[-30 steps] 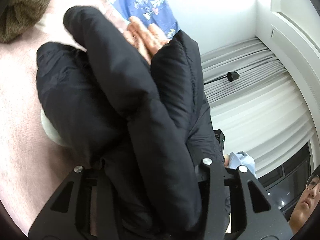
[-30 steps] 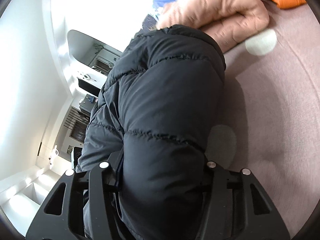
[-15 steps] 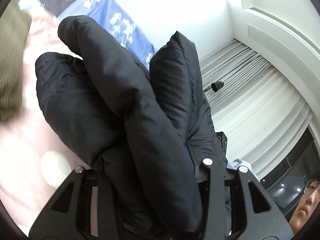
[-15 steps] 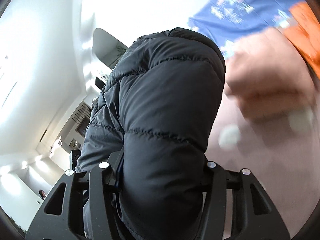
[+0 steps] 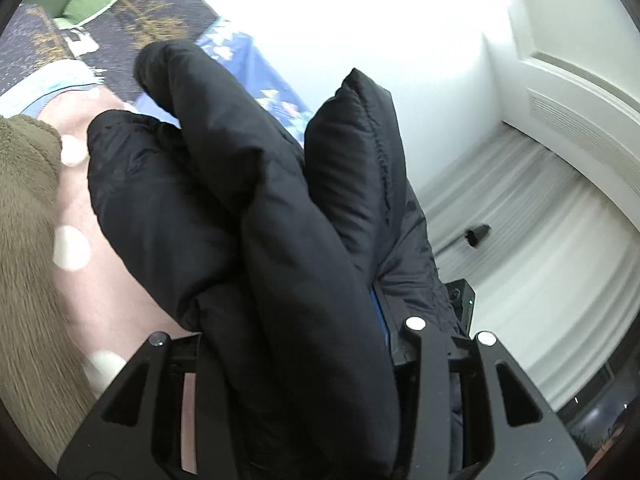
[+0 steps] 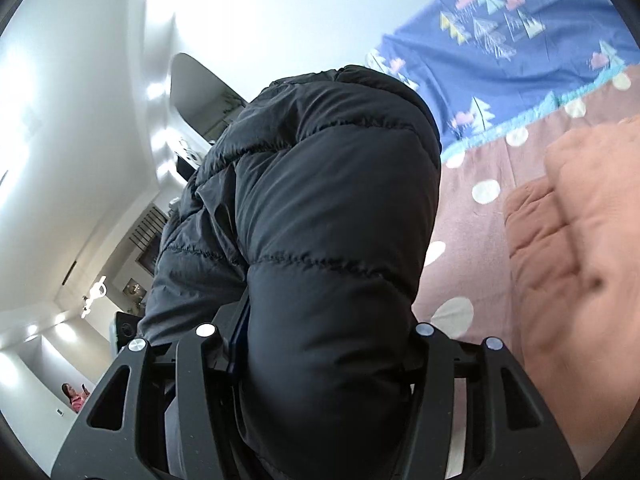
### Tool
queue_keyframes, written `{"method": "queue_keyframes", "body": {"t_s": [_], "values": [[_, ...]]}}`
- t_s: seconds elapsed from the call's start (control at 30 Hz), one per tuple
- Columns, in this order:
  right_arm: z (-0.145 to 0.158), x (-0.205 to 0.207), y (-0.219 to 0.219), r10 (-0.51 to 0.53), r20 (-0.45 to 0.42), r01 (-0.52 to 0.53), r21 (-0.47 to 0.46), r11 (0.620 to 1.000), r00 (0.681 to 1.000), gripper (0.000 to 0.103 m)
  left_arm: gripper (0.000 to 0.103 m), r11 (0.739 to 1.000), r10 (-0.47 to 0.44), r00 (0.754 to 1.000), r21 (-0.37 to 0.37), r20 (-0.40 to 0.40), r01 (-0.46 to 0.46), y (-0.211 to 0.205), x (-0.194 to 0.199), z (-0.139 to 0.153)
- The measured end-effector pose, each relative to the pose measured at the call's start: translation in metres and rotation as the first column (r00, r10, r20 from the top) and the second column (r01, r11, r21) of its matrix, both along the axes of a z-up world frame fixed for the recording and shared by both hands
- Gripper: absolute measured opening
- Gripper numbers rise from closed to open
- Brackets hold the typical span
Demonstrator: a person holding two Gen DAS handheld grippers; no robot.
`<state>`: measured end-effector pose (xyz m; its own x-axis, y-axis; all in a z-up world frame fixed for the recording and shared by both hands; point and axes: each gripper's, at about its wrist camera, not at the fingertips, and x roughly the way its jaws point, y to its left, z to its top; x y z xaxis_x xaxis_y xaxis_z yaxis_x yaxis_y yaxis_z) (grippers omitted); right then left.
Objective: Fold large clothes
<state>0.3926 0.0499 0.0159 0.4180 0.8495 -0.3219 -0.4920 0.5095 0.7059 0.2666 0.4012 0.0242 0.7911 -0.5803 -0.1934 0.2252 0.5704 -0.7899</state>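
A black puffer jacket (image 5: 256, 216) fills the middle of the left wrist view, bunched in thick folds. My left gripper (image 5: 296, 360) is shut on it, the fingertips buried in the fabric. The same jacket (image 6: 332, 216) bulges up in the right wrist view, held in the air. My right gripper (image 6: 320, 360) is shut on it too, its fingertips hidden by the padding. Both hold the jacket above a pink polka-dot bedspread (image 6: 468, 216).
A folded peach jacket (image 6: 576, 264) lies on the bed at the right. An olive-brown fleece garment (image 5: 24, 240) lies at the left. A blue tree-print sheet (image 6: 500, 48) runs along the far edge by the white wall. Grey curtains (image 5: 540, 248) hang at the right.
Both grippers have lifted and tilted upward with the jacket. The bed and the garments on it have dropped lower in view, and more wall and ceiling show. The grips are unchanged.
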Motion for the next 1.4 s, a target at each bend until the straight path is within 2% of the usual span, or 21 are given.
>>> {"method": "queue_keyframes", "body": {"t_s": [0.1,0.13,0.23,0.3,0.37,0.4,0.43,0.5,0.63,0.73,0.83,0.93,1.0,1.07,1.13,1.17,1.2,1.27,1.3,1.33,1.4], "values": [[-0.037,0.035,0.023,-0.036,-0.025,0.034,-0.091,0.995,0.999,0.054,0.041,0.999,0.050,0.996,0.023,-0.078,-0.049,0.002,0.034,-0.030],[-0.055,0.044,0.032,-0.061,-0.030,0.055,-0.165,0.985,0.998,0.054,0.041,0.997,0.066,0.991,0.037,-0.115,-0.062,0.003,0.043,-0.043],[-0.089,0.056,0.054,-0.113,-0.003,0.104,-0.379,0.919,0.994,0.054,0.041,0.994,0.095,0.965,0.081,-0.245,-0.078,0.003,0.074,-0.093],[-0.110,0.061,0.063,-0.117,0.034,0.119,-0.486,0.866,0.993,0.059,0.046,0.994,0.092,0.938,0.092,-0.335,-0.064,0.002,0.089,-0.127],[-0.118,0.061,0.067,-0.096,0.101,0.135,-0.510,0.850,0.990,0.061,0.067,0.983,0.136,0.901,0.172,-0.412,-0.070,-0.004,0.097,-0.147],[-0.117,0.061,0.070,-0.092,0.110,0.137,-0.529,0.837,0.990,0.062,0.069,0.972,0.153,0.895,0.228,-0.420,-0.059,-0.009,0.100,-0.146],[-0.115,0.061,0.070,-0.091,0.102,0.131,-0.535,0.834,0.991,0.063,0.072,0.956,0.179,0.887,0.287,-0.425,-0.055,-0.015,0.101,-0.140],[-0.114,0.063,0.067,-0.081,0.066,0.104,-0.526,0.844,0.995,0.065,0.073,0.945,0.196,0.877,0.325,-0.438,-0.049,-0.017,0.103,-0.130],[-0.103,0.072,0.059,-0.058,0.036,0.069,-0.506,0.860,0.998,0.067,0.076,0.956,0.129,0.876,0.294,-0.465,0.016,-0.012,0.086,-0.104],[-0.105,0.061,0.058,-0.047,0.055,0.068,-0.517,0.853,0.997,0.068,0.086,0.975,0.061,0.904,0.220,-0.423,0.037,-0.011,0.056,-0.067],[-0.107,0.056,0.062,-0.059,0.084,0.094,-0.528,0.844,0.995,0.069,0.088,0.972,0.105,0.911,0.233,-0.400,-0.010,-0.002,0.033,-0.039],[-0.106,0.051,0.063,-0.108,0.124,0.156,-0.510,0.846,0.986,0.069,0.088,0.948,0.198,0.942,0.298,-0.270,-0.114,-0.009,0.006,-0.006],[-0.109,0.049,0.066,-0.136,0.164,0.203,-0.515,0.833,0.977,0.069,0.085,0.927,0.255,0.947,0.327,-0.195,-0.182,-0.014,-0.001,0.010],[-0.111,0.046,0.071,-0.150,0.200,0.235,-0.526,0.818,0.968,0.070,0.075,0.909,0.276,0.954,0.354,-0.115,-0.220,-0.030,0.000,0.024],[-0.107,0.049,0.073,-0.144,0.180,0.219,-0.530,0.820,0.973,0.073,0.067,0.896,0.267,0.958,0.392,-0.105,-0.207,-0.049,0.021,0.022],[-0.104,0.051,0.073,-0.137,0.152,0.197,-0.527,0.827,0.979,0.075,0.059,0.893,0.267,0.958,0.401,-0.109,-0.203,-0.058,0.037,0.018],[-0.099,0.052,0.070,-0.124,0.103,0.159,-0.517,0.841,0.987,0.077,0.057,0.885,0.276,0.953,0.419,-0.124,-0.202,-0.065,0.056,0.010],[-0.090,0.055,0.062,-0.100,0.032,0.103,-0.482,0.870,0.994,0.078,0.054,0.854,0.328,0.932,0.469,-0.154,-0.223,-0.081,0.084,-0.012],[-0.083,0.057,0.053,-0.100,-0.012,0.084,-0.445,0.892,0.995,0.078,0.053,0.820,0.387,0.903,0.518,-0.189,-0.243,-0.082,0.101,-0.030],[-0.077,0.056,0.047,-0.109,-0.036,0.084,-0.417,0.905,0.993,0.078,0.052,0.814,0.412,0.885,0.524,-0.217,-0.251,-0.078,0.101,-0.053],[-0.061,0.050,0.034,-0.139,-0.057,0.108,-0.368,0.923,0.989,0.078,0.052,0.844,0.443,0.855,0.449,-0.271,-0.295,-0.064,0.106,-0.091]]}}
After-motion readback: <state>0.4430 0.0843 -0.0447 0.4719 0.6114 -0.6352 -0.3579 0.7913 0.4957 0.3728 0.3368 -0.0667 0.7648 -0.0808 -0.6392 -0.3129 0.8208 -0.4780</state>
